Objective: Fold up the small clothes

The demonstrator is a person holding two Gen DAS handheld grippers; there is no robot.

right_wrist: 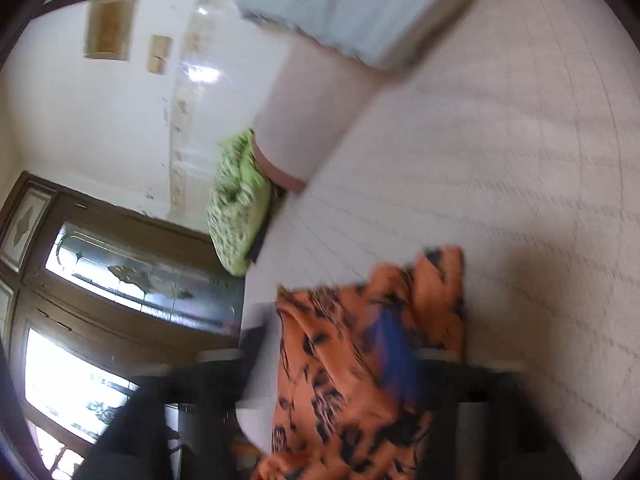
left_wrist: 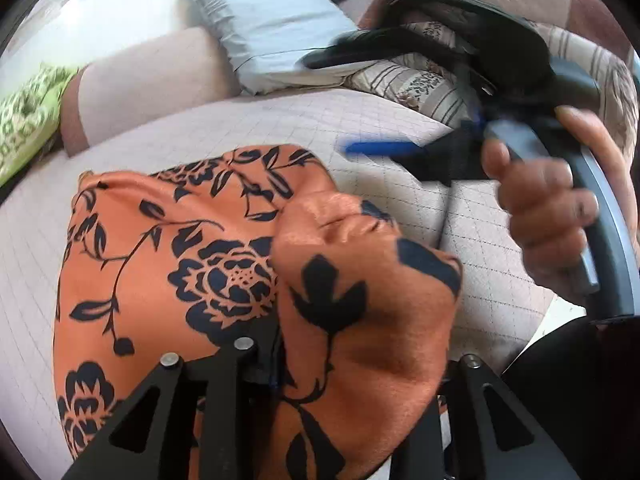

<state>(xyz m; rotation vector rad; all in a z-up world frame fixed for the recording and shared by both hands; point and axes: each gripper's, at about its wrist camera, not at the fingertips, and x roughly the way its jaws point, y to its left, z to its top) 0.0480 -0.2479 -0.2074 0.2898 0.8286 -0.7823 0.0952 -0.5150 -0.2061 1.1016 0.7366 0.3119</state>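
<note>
Pale quilted bedding (left_wrist: 280, 120) is lying under everything; the orange floral garment (left_wrist: 168, 264) is sitting bunched on it, one fold draping over the left gripper (left_wrist: 320, 392), whose grip I cannot tell; the right gripper (left_wrist: 400, 128) is hovering beside it, jaws wide and empty; the cloth is looking light, limp and slippery, so pinching hems or corners seems wisest.

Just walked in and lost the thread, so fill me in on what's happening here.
A person is folding an orange floral garment on a quilted bed with two handheld grippers. The left gripper has a fold of the cloth between its fingers. The right gripper, held in a hand, is open above the bed and holds nothing.
</note>
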